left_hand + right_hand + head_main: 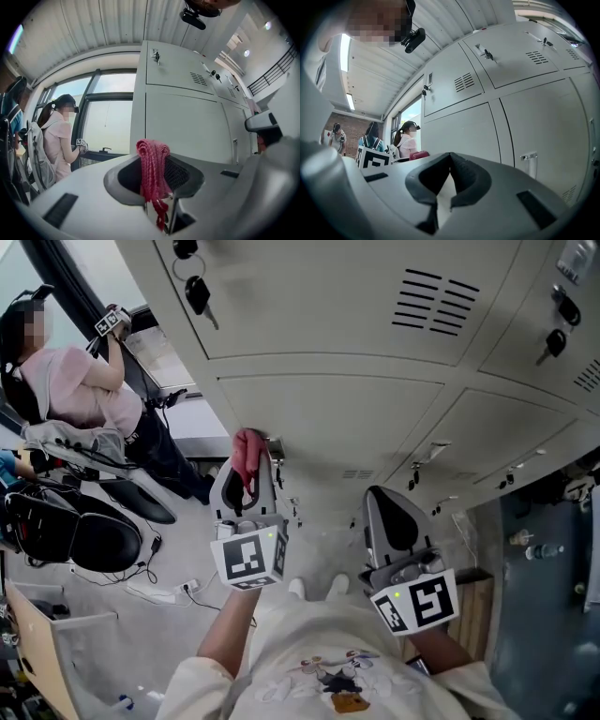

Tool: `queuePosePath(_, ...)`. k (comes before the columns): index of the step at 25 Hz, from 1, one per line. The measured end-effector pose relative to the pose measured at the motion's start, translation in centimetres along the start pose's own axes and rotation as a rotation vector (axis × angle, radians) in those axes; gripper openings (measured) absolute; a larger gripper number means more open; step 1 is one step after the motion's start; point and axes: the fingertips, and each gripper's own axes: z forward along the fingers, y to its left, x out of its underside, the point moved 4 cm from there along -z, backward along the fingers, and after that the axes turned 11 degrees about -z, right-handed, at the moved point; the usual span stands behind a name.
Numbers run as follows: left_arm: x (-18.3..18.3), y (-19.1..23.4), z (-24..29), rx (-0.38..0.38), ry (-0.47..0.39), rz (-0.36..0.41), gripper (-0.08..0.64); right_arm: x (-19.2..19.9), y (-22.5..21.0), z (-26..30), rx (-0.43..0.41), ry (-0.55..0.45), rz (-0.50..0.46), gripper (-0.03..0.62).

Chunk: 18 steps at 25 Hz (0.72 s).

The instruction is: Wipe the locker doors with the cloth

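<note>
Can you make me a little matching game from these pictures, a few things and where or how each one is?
Things:
1 cloth
2 right gripper
3 key
4 person in pink

Places or states:
A at the window
B shut, holding nothing
C hanging from a locker door
D pinched in the left gripper

Pairs: 1-D, 2-B, 3-C, 4-A.

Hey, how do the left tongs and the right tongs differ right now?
The left tongs are shut on a red cloth; the right tongs are shut on nothing. In the head view, the left tongs reach farther toward the lockers than the right tongs do. Both are grey, closed and pointed at the lockers.
</note>
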Motion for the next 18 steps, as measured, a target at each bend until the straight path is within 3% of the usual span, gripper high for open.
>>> queuePosePath(7,0.2,-0.9,0.2,0.002,-0.006,-0.004,0.11,0.2,-0.4,-0.7,0.017,0.008,0.004,0.003)
queuePosePath(18,1.1,-5.1,0.7,0.08,0.0,0.004,0.11,0.2,-1.8,-2.4,0.06,0.01,0.002,0.002)
